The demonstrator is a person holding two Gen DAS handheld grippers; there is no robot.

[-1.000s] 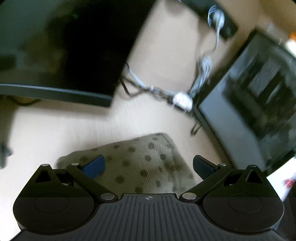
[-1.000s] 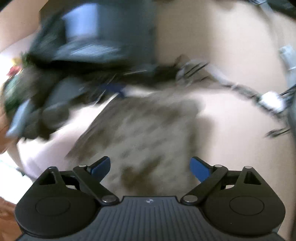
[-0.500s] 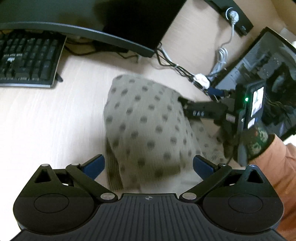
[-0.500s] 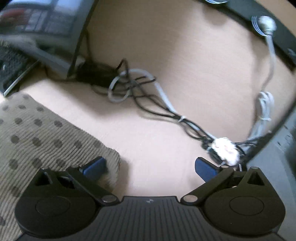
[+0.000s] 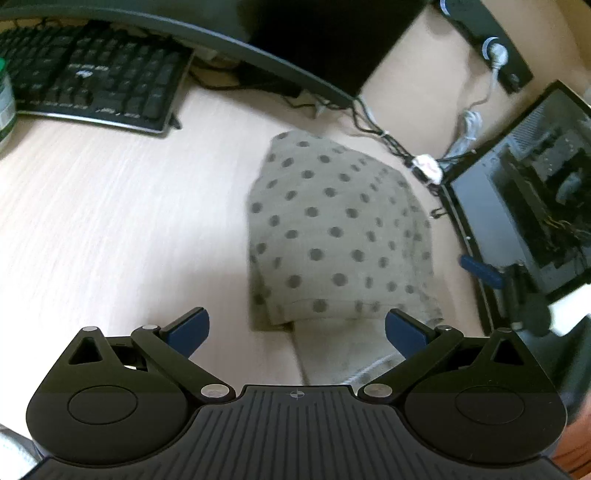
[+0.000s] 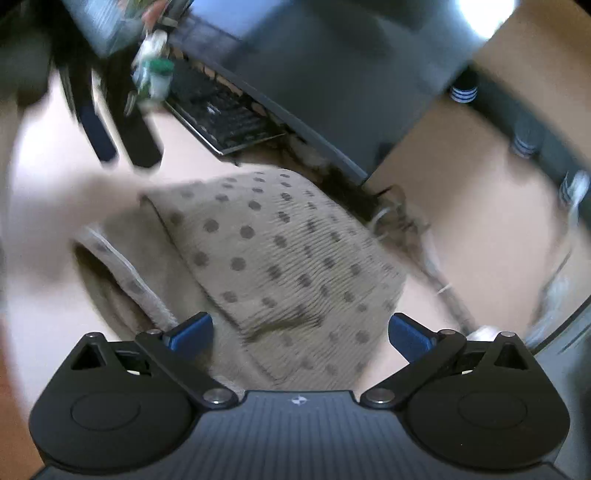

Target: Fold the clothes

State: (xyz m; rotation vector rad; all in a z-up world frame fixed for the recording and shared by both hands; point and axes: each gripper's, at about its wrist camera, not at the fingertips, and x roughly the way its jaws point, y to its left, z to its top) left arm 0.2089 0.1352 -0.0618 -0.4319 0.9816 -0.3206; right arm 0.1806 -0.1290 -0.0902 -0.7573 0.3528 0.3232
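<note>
You are working over a pale, light-wood-grain desk top [image 5: 96, 206], evenly lit with soft shadows. At its far left lies a black computer keyboard [image 5: 92, 81], and past that a green-capped white bottle [image 6: 157, 79] stands at the edge. A wide dark curved monitor [image 5: 221, 40] hangs over the far side, its black stand [image 5: 325, 33] in the middle. To the right of the stand, a tangle of black and white cables [image 5: 417, 155] runs along the desk toward a black power strip [image 5: 487, 44] at the far right. On the right stands a glass-sided black computer case [image 5: 532, 192]. The right wrist view is blurred, so its finer detail cannot be read.
</note>
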